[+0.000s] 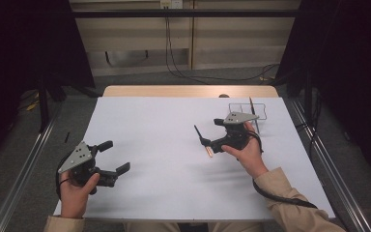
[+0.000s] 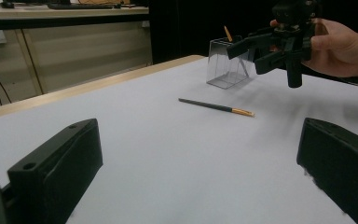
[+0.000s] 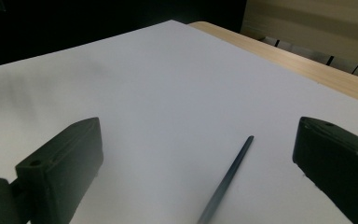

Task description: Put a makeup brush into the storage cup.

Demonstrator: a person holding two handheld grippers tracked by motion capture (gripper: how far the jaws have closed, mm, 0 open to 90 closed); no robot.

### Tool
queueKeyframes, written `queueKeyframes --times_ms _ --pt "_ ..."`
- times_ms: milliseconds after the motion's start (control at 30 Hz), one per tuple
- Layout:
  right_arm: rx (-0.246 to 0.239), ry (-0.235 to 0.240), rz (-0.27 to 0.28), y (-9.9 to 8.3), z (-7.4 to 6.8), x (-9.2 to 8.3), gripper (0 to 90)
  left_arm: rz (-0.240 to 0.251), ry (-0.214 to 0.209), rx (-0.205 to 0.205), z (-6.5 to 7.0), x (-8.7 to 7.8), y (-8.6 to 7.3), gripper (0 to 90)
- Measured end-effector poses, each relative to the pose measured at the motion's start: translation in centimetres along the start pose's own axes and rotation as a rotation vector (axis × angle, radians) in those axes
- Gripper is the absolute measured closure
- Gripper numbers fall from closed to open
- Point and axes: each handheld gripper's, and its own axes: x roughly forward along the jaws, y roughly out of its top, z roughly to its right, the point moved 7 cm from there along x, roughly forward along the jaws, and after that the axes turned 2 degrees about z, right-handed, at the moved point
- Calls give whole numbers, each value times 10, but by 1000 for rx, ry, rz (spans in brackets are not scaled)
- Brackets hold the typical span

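Now Reaching for the Pencil

Closing in on the pencil (image 1: 203, 140), which lies flat on the white table (image 1: 164, 145) right of centre, dark tip toward the far edge and wooden, gold-banded end toward the near edge. Probably bound for the clear holder (image 1: 248, 110) near the far right corner, which already carries one upright stick.

To do the step well: lower the right hand-held gripper (image 1: 207, 137) until both jaws straddle the shaft, as the right gripper view suggests, with the pencil (image 3: 226, 179) running up between the two black blocks. Better to grip near the middle than at the thin tip, so it neither pivots nor slips. Worth keeping the jaws square across the shaft and low enough to catch a thing lying flat, without scraping the table cover. Squeeze only once the shaft sits centred.

Pose: right hand-held gripper spread wide, empty, held over the pencil, hand wrapped round the grip from the near right side, wrist bent inward. Left hand-held gripper (image 1: 113, 159) also spread and empty, resting low near the near left corner, well apart from the pencil (image 2: 216, 107), pointed across the table toward the holder (image 2: 226, 63).
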Motion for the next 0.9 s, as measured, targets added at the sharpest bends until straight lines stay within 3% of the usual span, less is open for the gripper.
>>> queueKeyframes --times_ms 133,400,633,767,900 --pt "-1 -2 -11 -1 0 3 14 0 -4 -4 0 1 0 0" --pt "9 -7 -83 -7 1 7 34 -4 -10 -1 0 5 0 0" --pt "22 -11 -187 -16 1 12 78 -6 -18 -1 0 7 0 0" --pt "46 -8 -262 -21 0 15 103 -5 -18 -3 0 7 0 0" --pt "40 -10 -341 -26 0 18 129 -4 -18 -5 0 7 0 0"
